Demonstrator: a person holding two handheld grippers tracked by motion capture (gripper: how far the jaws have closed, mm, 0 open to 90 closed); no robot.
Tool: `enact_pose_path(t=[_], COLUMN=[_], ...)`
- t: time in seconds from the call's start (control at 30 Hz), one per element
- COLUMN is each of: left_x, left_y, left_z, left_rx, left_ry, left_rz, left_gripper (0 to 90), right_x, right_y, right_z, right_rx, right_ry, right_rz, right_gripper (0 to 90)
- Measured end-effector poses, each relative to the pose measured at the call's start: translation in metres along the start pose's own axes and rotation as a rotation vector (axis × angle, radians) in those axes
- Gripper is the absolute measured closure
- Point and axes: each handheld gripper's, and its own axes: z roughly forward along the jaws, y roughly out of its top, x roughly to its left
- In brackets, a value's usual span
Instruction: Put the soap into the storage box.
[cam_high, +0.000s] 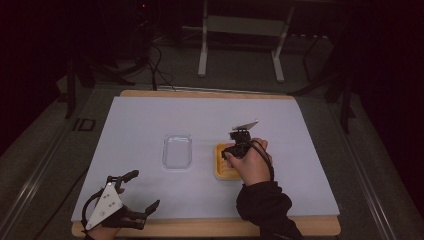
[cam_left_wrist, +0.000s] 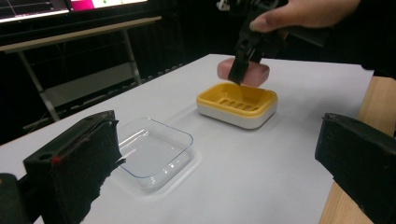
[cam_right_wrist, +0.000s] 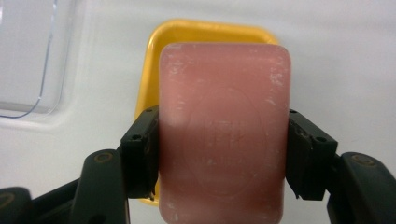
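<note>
A pink soap bar (cam_right_wrist: 224, 130) hangs just above a yellow soap dish (cam_right_wrist: 154, 56), clamped by its long sides between the jaws of my right gripper (cam_right_wrist: 222, 154). From the left gripper view, the soap bar (cam_left_wrist: 254, 73) floats over the yellow soap dish (cam_left_wrist: 237, 103), with the right gripper (cam_left_wrist: 243, 65) pointing down on it. Seen from above, the right gripper (cam_high: 239, 145) is over the yellow soap dish (cam_high: 221, 162) at centre right. My left gripper (cam_high: 140, 192) rests open near the front left edge, nothing between its fingers (cam_left_wrist: 74, 168).
A clear plastic tray (cam_high: 177, 151) sits left of the dish on the white mat (cam_high: 150, 120). The wooden table edge (cam_high: 210, 227) runs along the front. A metal stand (cam_high: 240, 30) is behind the table.
</note>
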Motion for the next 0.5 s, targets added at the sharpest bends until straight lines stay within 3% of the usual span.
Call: enact_pose_path(t=[0.13,0.5], left_x=[-0.001,0.000], left_y=[0.000,0.000], left_z=[0.000,0.000], left_rx=[0.002,0.003], left_ry=[-0.001,-0.001], left_rz=[0.004,0.005], left_gripper=[0.6,0.6], right_x=[0.004,0.007], right_y=[-0.005,-0.007], right_z=[0.016,0.042], right_rx=[0.018,0.043], right_ry=[0.025,0.014], right_rz=[0.012,0.029], right_gripper=[38.0,37.9])
